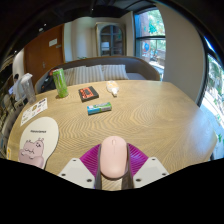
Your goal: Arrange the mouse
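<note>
A pale pink computer mouse (113,157) sits between my two fingers, its sides against the magenta pads (92,158). My gripper (113,166) is shut on the mouse and holds it above the near part of a round wooden table (150,115). A white mouse pad with a pink pig drawing (38,141) lies on the table to the left of my fingers.
Farther out on the table lie a teal box (98,108), a dark and orange box (88,94), a small white object (112,89), a green bottle (61,82) and a white paper sheet (34,109). Chairs stand behind the table, windows at the right.
</note>
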A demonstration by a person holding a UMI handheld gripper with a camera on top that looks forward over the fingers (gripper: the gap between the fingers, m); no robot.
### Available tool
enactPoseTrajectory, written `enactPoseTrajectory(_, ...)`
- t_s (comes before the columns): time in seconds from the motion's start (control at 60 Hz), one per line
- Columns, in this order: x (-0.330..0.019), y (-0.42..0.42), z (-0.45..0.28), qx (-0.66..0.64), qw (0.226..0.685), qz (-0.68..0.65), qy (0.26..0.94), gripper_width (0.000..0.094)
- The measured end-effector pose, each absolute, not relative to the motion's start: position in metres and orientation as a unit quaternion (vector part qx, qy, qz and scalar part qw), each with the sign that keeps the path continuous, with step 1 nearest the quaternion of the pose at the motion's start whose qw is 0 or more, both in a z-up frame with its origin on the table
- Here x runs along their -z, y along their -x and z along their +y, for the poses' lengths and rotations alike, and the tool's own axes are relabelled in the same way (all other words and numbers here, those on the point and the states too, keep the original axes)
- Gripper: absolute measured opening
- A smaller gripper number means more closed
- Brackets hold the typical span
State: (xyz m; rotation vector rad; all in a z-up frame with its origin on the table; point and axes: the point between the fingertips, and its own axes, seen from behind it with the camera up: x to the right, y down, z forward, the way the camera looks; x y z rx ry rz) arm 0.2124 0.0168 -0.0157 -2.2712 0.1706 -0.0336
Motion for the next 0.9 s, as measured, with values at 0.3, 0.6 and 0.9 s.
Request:
enactPoseTrajectory(0.3,-0.088,-0.034,0.085,-0.028,0.507,0.015,0.861,0.0343)
enactPoseTrajectory(0.6,0.005,0.063,0.089,-0.026,0.467,-0.027,0.883,0.0378)
enactPoseTrajectory(0.9,-0.029,0.058,0.041,-0.030,0.404,-0.049,0.913,0.0837)
